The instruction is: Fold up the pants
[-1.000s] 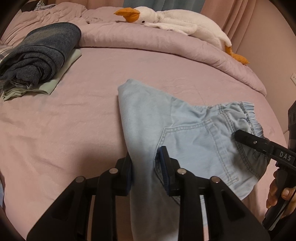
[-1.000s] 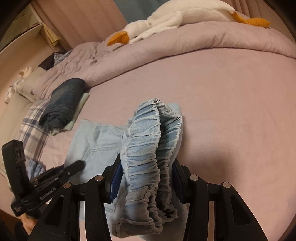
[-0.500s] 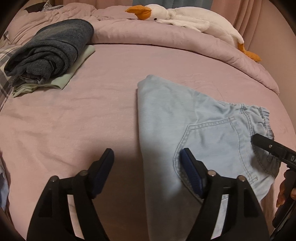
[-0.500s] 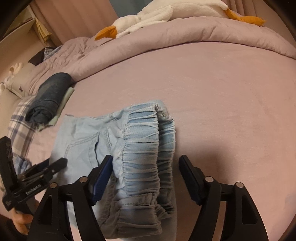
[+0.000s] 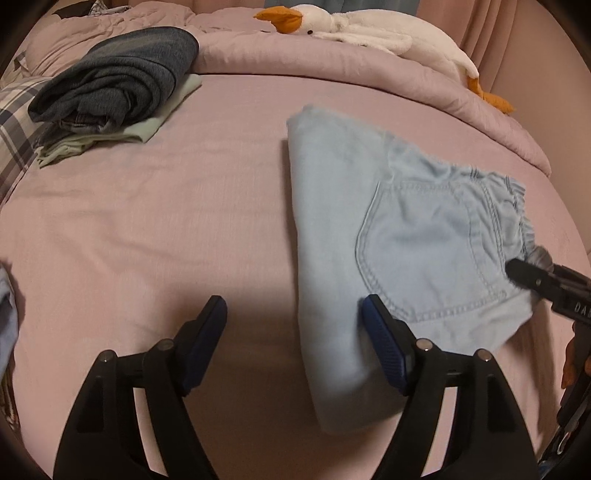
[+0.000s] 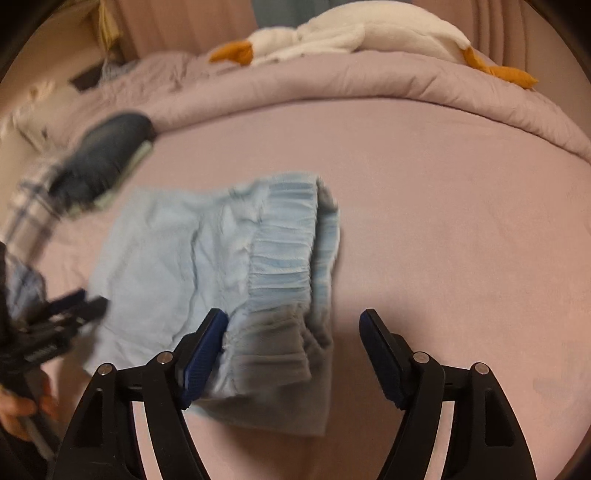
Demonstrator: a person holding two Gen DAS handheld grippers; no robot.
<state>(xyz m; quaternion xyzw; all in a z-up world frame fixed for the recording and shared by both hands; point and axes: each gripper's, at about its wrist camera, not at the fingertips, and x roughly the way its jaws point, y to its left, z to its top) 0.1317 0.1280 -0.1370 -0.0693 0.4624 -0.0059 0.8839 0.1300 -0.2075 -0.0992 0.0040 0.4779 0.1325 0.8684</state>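
Observation:
Light blue denim pants (image 5: 399, 251) lie folded flat on the pink bed sheet, back pocket up, elastic waistband toward the right. In the right wrist view the pants (image 6: 207, 266) lie left of centre with the gathered waistband nearest me. My left gripper (image 5: 293, 339) is open and empty, its right finger over the folded edge of the pants. My right gripper (image 6: 293, 350) is open and empty, its left finger over the waistband. The right gripper also shows at the right edge of the left wrist view (image 5: 546, 280).
A stack of folded dark blue and pale green clothes (image 5: 118, 85) sits at the back left. A white plush goose (image 5: 369, 33) lies on the rolled pink duvet (image 5: 332, 70) along the back. A plaid pillow (image 5: 14, 122) is at the far left.
Both grippers were shut on the pants a second ago. They opened, let the pants drop flat on the bed, and have drawn back and up.

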